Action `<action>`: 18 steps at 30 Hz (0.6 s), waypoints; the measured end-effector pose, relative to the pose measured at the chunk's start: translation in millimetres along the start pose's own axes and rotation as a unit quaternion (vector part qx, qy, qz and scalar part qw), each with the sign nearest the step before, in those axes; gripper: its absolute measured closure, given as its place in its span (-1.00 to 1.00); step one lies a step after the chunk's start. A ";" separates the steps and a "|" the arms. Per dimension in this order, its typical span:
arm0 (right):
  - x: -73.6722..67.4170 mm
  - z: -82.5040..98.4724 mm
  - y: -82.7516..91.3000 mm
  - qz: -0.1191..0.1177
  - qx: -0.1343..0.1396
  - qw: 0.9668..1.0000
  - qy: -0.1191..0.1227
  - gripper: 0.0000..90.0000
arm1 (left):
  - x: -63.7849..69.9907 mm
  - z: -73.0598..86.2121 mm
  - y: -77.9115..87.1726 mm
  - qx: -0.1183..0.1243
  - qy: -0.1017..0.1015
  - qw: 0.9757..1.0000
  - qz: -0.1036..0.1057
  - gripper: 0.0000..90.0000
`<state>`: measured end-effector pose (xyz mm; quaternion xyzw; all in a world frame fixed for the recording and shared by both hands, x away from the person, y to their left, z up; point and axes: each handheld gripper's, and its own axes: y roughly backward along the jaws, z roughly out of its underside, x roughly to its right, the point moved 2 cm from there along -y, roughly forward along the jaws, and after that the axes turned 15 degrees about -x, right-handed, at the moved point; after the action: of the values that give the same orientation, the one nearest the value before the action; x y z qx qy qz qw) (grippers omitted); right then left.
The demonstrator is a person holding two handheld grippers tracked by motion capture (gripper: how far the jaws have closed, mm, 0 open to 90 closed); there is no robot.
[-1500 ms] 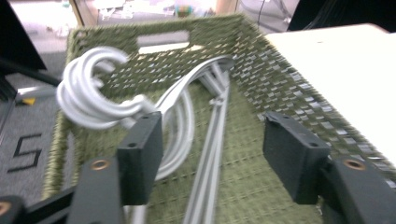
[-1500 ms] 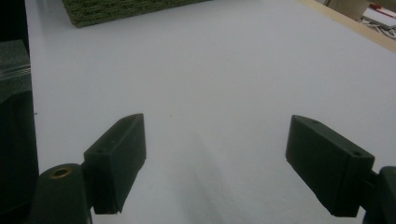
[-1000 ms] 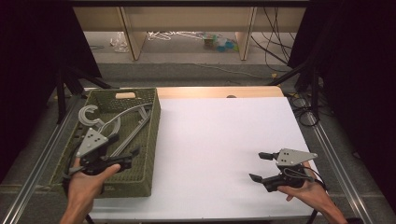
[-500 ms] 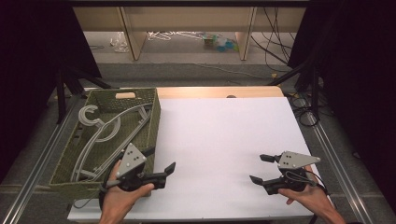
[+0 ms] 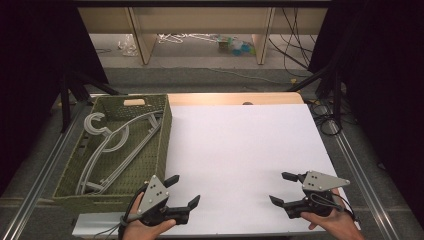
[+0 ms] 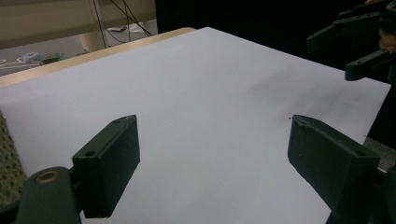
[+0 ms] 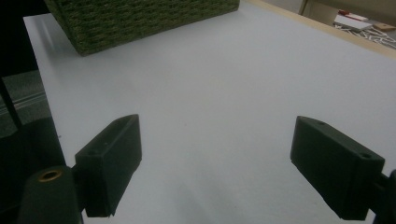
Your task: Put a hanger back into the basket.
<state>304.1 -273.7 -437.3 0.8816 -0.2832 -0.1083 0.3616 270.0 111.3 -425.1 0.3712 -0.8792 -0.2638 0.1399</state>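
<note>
I am holding my left gripper [image 5: 182, 191] over the near left corner of the white tabletop [image 5: 240, 150], just beside the woven basket [image 5: 162, 145], and its two blocky black jaws are standing wide apart with nothing between them. My hand is wrapping its dark handle, and a grey three-cornered plate is sitting on top of it. I am holding my right gripper [image 5: 281, 188] near the near right corner, well apart from the left one, its matte black jaws likewise spread and grasping nothing. The tabletop is looking smooth, flat and bare beneath both pairs of jaws. The basket is rectangular, olive green and coarsely plaited, with a slot handle in its far wall. Inside it, pale grey plastic hangers [image 5: 112, 147] are lying in a loose stack, their curved hooks pointing toward the far left corner and their long thin arms running toward the near end. A light wooden edge is showing along the table's far side.
</note>
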 end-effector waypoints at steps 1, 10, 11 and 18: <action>-0.8 1.2 0.5 0.001 0.002 1.000 0.001 -0.62 | -1.1 1.7 0.3 0.000 0.004 1.000 -0.001 -0.62; -8.0 9.4 7.8 0.017 0.010 1.000 -0.007 -0.63 | -6.1 5.6 8.4 0.020 -0.006 1.000 0.004 -0.64; -8.9 10.4 7.8 0.015 0.012 1.000 -0.005 -0.64 | -6.5 6.2 8.9 0.020 -0.010 1.000 0.002 -0.64; -11.0 11.7 7.8 0.020 0.013 1.000 -0.005 -0.63 | -5.5 9.9 9.7 0.029 -0.022 0.999 0.010 -0.64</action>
<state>287.3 -278.6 -440.4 0.8800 -0.3040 -0.1019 0.3504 263.8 124.5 -428.0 0.3603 -0.8930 -0.2453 0.1121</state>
